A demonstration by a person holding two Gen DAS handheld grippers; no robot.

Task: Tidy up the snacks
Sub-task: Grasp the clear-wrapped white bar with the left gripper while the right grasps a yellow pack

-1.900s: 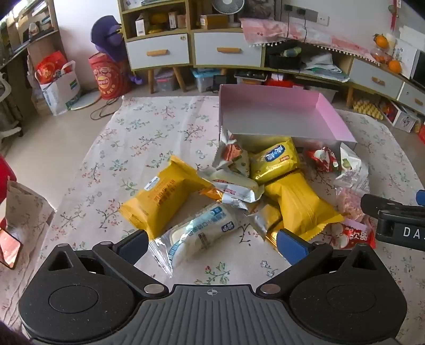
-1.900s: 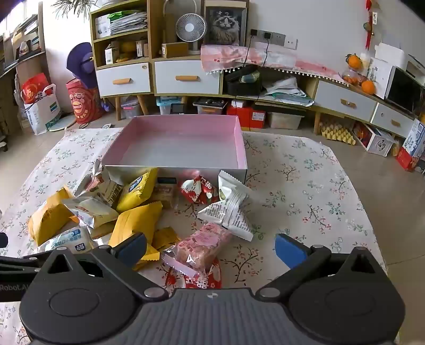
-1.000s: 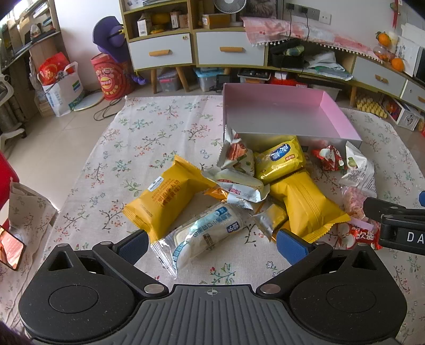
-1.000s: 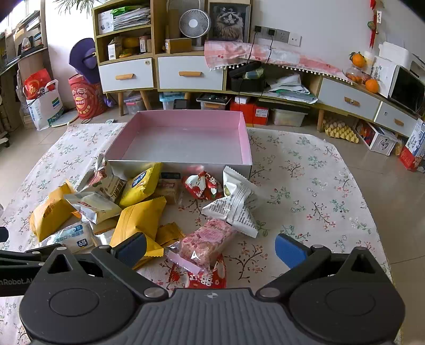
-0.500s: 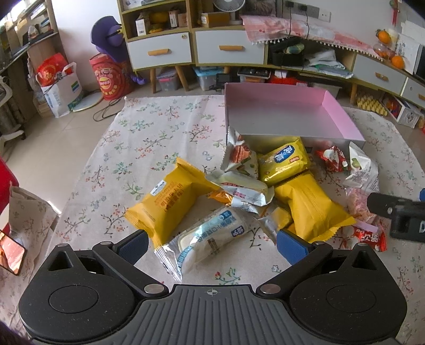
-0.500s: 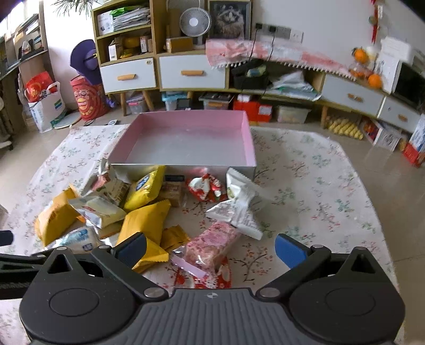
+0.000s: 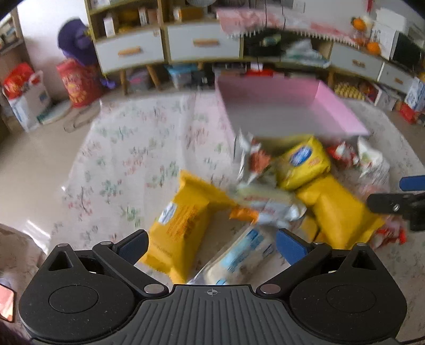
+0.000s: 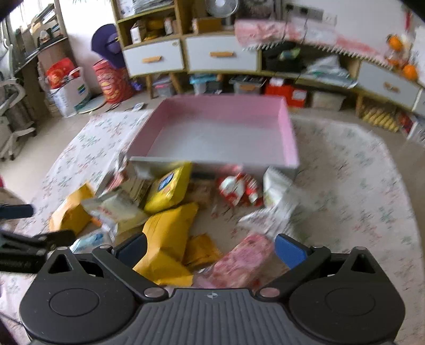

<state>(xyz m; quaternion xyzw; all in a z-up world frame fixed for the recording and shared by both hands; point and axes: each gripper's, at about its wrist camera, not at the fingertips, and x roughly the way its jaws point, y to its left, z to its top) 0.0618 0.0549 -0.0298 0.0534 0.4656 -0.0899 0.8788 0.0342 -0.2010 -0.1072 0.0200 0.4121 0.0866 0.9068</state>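
Left wrist: white packet (image 7: 239,261) lengthwise between fingers

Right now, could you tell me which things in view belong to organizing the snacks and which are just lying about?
Belongs to the job:
pink box
yellow packets
blue-and-white packet
pink wrapped snack
red-and-white snack
left gripper and right gripper, both open

Just lying about:
drawer cabinet
fan
oranges
red bag

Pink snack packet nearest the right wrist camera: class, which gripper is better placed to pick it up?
Right. The pink snack packet lies between the open right gripper fingers; the left gripper frames a white-blue packet instead.
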